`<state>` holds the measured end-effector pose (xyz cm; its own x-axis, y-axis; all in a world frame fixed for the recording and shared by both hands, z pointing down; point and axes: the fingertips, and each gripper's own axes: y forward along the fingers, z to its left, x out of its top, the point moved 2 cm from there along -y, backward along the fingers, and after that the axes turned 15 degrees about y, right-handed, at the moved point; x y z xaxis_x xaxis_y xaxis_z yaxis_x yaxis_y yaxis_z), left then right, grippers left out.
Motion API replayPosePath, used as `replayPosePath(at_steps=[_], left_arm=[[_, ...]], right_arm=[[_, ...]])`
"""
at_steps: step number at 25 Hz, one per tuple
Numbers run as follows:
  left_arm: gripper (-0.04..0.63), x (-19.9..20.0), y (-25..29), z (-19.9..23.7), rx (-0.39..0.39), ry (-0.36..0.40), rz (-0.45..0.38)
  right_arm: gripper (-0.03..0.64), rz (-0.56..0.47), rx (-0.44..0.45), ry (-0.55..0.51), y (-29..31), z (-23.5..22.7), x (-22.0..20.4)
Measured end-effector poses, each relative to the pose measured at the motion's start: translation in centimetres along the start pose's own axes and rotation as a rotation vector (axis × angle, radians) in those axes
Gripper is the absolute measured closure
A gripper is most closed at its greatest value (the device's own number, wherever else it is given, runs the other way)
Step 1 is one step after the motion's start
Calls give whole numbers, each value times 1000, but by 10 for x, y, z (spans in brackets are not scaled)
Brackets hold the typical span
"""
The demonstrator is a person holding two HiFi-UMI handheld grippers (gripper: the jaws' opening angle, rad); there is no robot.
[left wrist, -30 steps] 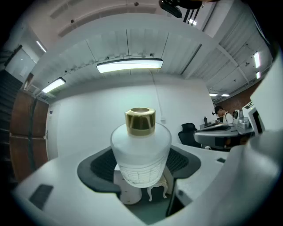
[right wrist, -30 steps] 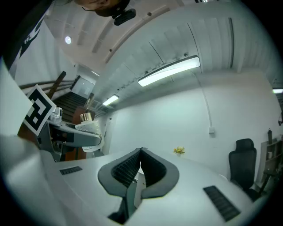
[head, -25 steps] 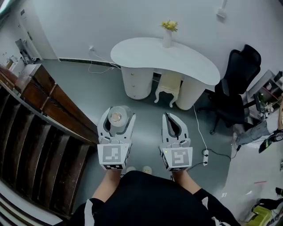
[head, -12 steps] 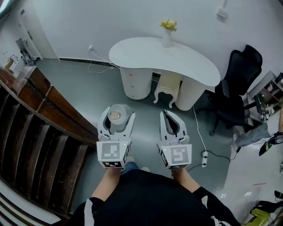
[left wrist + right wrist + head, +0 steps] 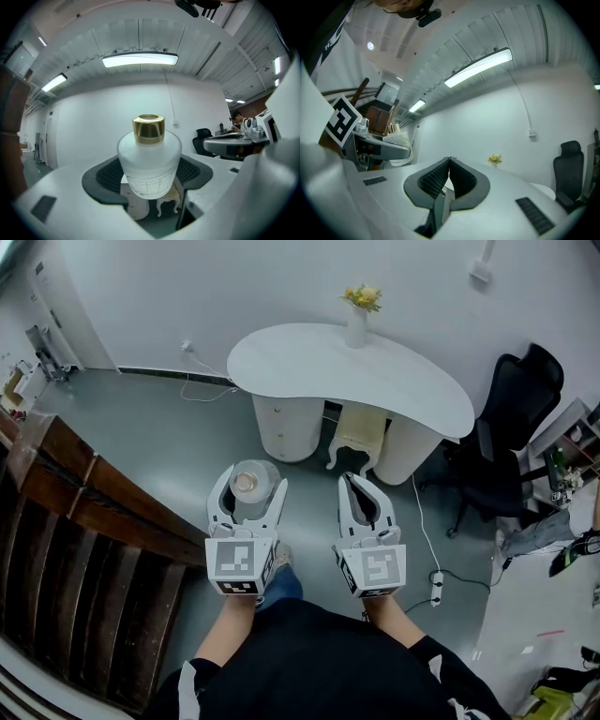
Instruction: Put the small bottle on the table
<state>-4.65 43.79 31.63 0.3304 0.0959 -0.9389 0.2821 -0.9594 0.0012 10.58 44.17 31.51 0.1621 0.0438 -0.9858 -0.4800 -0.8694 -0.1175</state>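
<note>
A small frosted white bottle point(image 5: 247, 487) with a gold cap point(image 5: 149, 128) stands upright between the jaws of my left gripper point(image 5: 248, 490), which is shut on it and held over the grey floor. In the left gripper view the bottle point(image 5: 149, 168) fills the middle, with dark ribbed pads on both sides. My right gripper point(image 5: 361, 493) hangs beside it, jaws shut with nothing between them; its pads point(image 5: 449, 177) meet at the tips. The white kidney-shaped table point(image 5: 309, 367) stands ahead by the wall, some way beyond both grippers.
On the table's far edge stands a white vase with yellow flowers point(image 5: 358, 315). Under the table is a small cream stool point(image 5: 358, 432). A black office chair point(image 5: 511, 423) is at the right. Dark wooden stairs point(image 5: 84, 540) lie at the left. A power strip and cable point(image 5: 435, 585) lie on the floor.
Both grippers and the held bottle keep their pose. The view has drifted forward a little, so the table sits slightly nearer and the stairs slide left. A foot has stepped forward beneath the left gripper.
</note>
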Motion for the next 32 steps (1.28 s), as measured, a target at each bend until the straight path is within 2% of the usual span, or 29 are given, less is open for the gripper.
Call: replayPosePath(at_steps=[11, 18, 25, 32], left_arm=[[262, -24, 140, 79, -73, -4, -27], [262, -43, 205, 113, -117, -13, -23], [262, -54, 245, 135, -160, -29, -13], [262, -70, 263, 147, -183, -33, 8]], right_arm=[[594, -3, -56, -24, 154, -34, -11], [594, 2, -93, -11, 226, -52, -21], [594, 4, -129, -6, 272, -64, -29], [594, 20, -146, -3, 295, -66, -33]])
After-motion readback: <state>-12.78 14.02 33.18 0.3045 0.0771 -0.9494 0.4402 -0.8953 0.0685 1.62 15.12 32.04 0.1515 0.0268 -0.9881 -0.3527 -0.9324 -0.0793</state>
